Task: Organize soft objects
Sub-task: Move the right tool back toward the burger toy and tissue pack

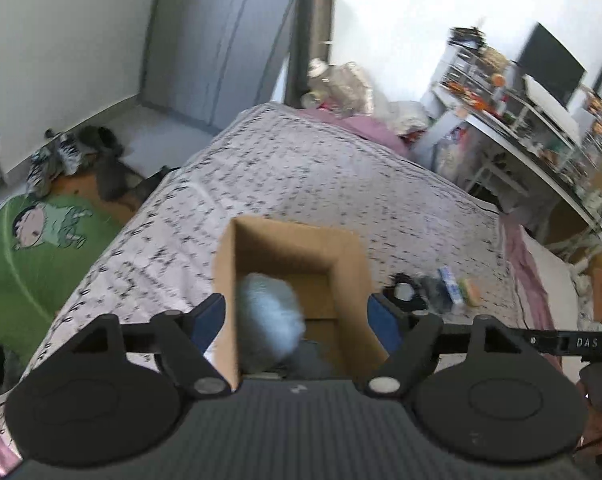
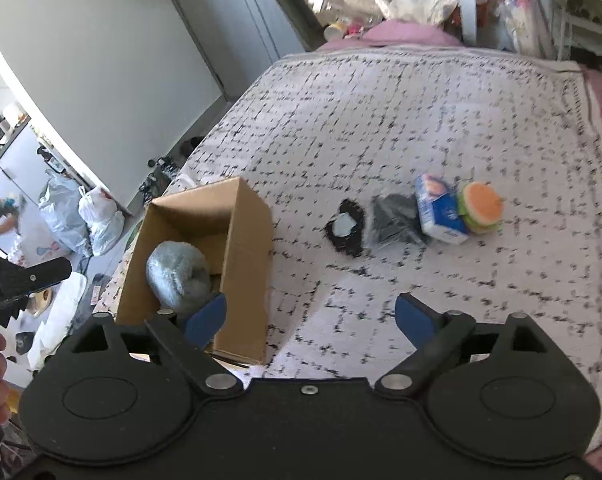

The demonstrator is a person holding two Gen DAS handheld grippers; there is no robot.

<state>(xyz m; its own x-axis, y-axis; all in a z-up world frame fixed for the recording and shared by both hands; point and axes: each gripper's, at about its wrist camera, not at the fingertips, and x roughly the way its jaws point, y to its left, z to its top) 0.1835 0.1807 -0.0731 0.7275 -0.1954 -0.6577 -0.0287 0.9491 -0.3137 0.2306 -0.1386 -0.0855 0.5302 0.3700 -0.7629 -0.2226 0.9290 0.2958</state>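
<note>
Blue plush (image 1: 269,322) lies boxed between left tongs (image 1: 297,316).

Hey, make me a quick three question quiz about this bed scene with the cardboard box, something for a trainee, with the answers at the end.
1. True or false: the cardboard box already holds the fluffy light-blue soft item.
2. Multiple choice: how do the right gripper jaws stand? A) open and holding nothing B) shut on the burger-shaped plush C) shut on the box
3. Fill in: directly left of the burger-shaped plush, touching it, sits the blue and white ______.

Key: 1 true; 2 A; 3 packet. The left gripper is also open, above the box.
</note>
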